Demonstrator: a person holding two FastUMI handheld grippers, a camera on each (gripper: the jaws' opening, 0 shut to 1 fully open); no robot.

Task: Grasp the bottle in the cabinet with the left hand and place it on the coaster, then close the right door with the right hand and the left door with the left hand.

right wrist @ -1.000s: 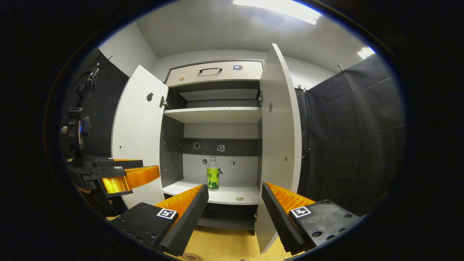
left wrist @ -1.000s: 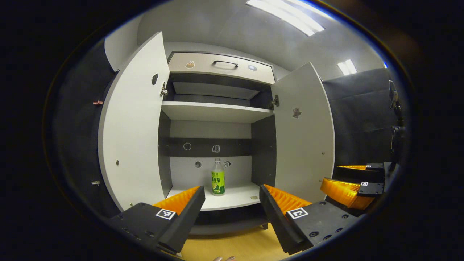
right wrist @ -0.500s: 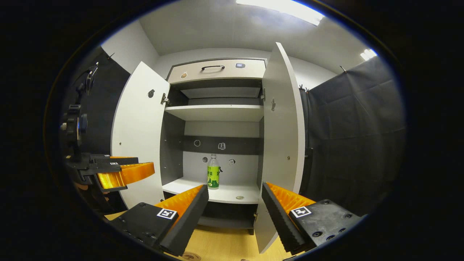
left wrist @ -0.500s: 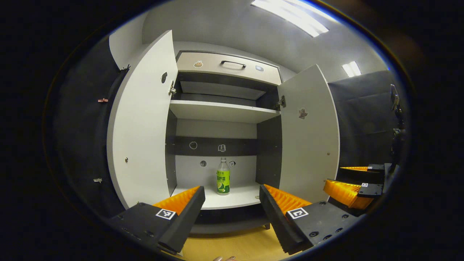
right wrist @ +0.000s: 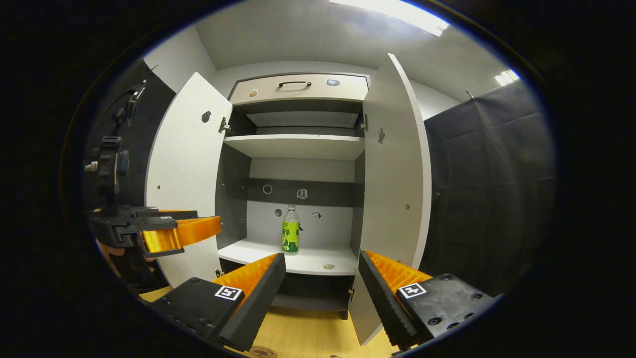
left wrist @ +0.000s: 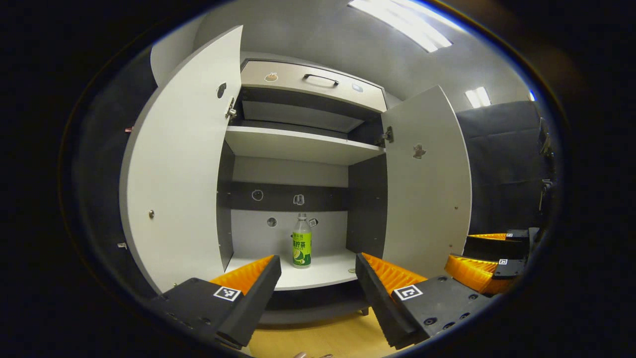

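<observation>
- A cabinet [left wrist: 298, 144] is seen with both doors swung open; the left door [left wrist: 174, 174] and the right door [left wrist: 427, 184] stand out toward the viewer on either side.
- On the lower shelf [left wrist: 318, 271] a bottle [left wrist: 301, 242] with a green label is stood upright, near the back panel and about midway between the side walls; a small round disc [right wrist: 328, 266], possibly the coaster, is laid on the same shelf to the right of the bottle and nearer the front edge, apart from it.
- The upper shelf [right wrist: 298, 145] is seen bare; a closed drawer [right wrist: 298, 89] with a dark handle is set at the top.
- A wooden floor [right wrist: 308, 338] is seen below the cabinet; nothing is placed between the grippers and the bottle.
- The left gripper [left wrist: 318, 286] is held in front of the cabinet, its fingers spread wide with nothing between them; the bottle is framed in the gap, well beyond the tips.
- The right gripper [right wrist: 322, 283] is likewise held with fingers wide apart and nothing touched; it is placed near the right door's edge.
- In the right gripper view the left gripper [right wrist: 169, 233] is seen at the left, in front of the left door.
</observation>
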